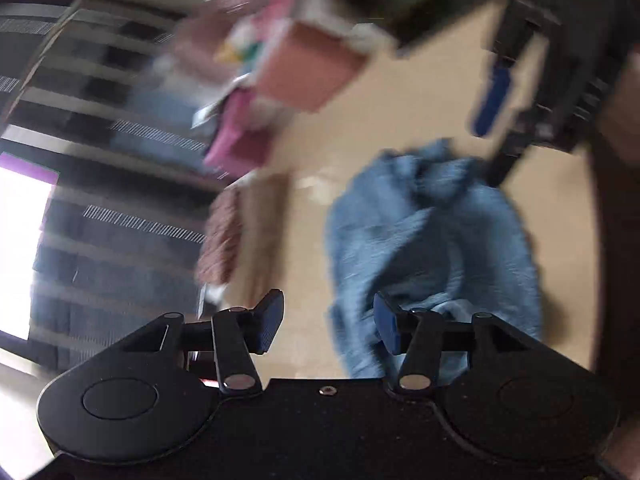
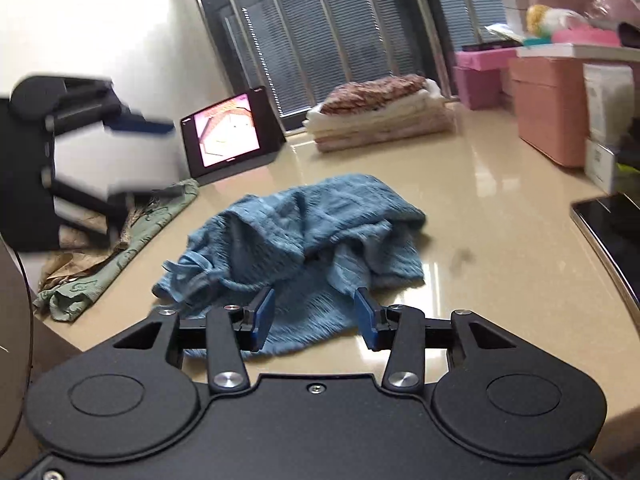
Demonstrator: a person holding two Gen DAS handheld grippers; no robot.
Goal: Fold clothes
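Observation:
A crumpled blue garment [image 2: 304, 240] lies in a heap on the glossy beige table [image 2: 500, 216]. My right gripper [image 2: 316, 320] is open and empty, low over the garment's near edge. My left gripper [image 1: 326, 326] is open and empty, with the blue garment [image 1: 432, 252] just ahead and to its right; that view is tilted and blurred. The left gripper also shows at the far left of the right wrist view [image 2: 132, 160], open, above a green patterned cloth [image 2: 120, 248]. The right gripper shows blurred at the top right of the left wrist view [image 1: 504, 116].
A stack of folded clothes [image 2: 380, 120] sits at the back by the blinds. A lit tablet [image 2: 232, 132] stands at the back left. Pink and salmon boxes [image 2: 548, 108] line the right side. A dark phone-like slab [image 2: 612, 232] lies at the right edge.

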